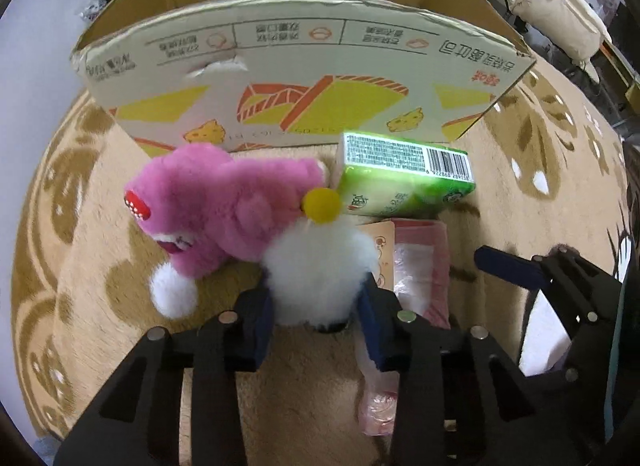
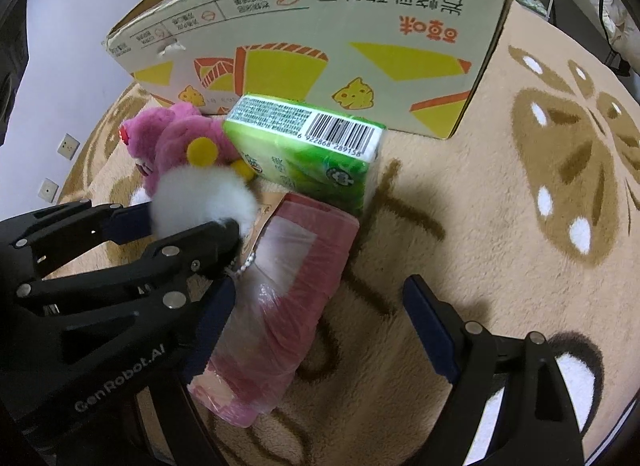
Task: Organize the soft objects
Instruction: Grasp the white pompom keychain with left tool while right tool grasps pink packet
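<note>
Low in the left wrist view, the left gripper (image 1: 316, 306) has its two blue pads pressed against either side of a white fluffy pompom toy (image 1: 320, 270), the fur bulging out between them. At the bottom of the right wrist view the right gripper (image 2: 320, 330) stands wide apart, nothing between its pads; its left finger lies over the edge of a pink plastic-wrapped pack (image 2: 280, 306) lying on the rug. That pack runs up towards the middle of the frame, and its far end sits just beside a green tissue pack (image 2: 316, 145) with a barcode on its upper face. Left of the tissue pack lies a pink plush bear (image 1: 212, 205), touching the white pompom toy, which has a yellow ball (image 1: 321, 205) on top. Everything rests on a beige rug with brown flower patterns (image 2: 520, 225). Beyond, across the upper part of both views, stands an open cardboard box (image 1: 304, 77) printed with yellow and orange shapes.
</note>
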Motion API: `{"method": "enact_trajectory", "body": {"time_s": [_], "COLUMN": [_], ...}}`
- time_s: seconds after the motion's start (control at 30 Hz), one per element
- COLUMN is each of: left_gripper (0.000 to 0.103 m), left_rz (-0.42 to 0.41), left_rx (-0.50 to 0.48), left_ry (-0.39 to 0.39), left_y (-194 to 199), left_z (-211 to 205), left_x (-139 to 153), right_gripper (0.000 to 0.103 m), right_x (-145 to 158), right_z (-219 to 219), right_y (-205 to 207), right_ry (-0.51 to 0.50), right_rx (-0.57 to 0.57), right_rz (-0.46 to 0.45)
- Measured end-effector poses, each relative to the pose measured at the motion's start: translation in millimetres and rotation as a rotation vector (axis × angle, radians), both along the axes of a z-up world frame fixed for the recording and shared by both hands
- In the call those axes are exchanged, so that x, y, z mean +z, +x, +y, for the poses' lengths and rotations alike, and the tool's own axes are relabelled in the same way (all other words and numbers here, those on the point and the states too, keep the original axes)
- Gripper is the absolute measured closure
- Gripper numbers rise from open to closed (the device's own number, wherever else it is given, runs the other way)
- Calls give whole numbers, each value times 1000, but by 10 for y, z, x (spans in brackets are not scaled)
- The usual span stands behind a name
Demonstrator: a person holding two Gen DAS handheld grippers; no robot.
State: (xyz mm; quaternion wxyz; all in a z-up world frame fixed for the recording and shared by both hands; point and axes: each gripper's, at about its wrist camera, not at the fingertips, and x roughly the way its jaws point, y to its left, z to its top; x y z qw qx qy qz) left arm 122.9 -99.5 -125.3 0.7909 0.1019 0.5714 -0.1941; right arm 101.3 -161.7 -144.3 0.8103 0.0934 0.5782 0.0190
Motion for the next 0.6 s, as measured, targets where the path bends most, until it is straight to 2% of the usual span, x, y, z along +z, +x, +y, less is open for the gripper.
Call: {"method": "enact_trajectory", "body": {"time_s": [0.4,0.6], "left_gripper": [70,70], "left_rz": [-30,-60], "left_rx": [6,36], "left_ry": [-15,-16], "left_y": [-66,-86], "left_z": [141,297], "left_x": [48,140], "right_gripper": [10,13], "right_x": [-28,-24], "right_z": [20,91], "right_y": [16,20], "right_ry": [12,-21], "right_rx": [-2,19], "right_rz": [7,5]}}
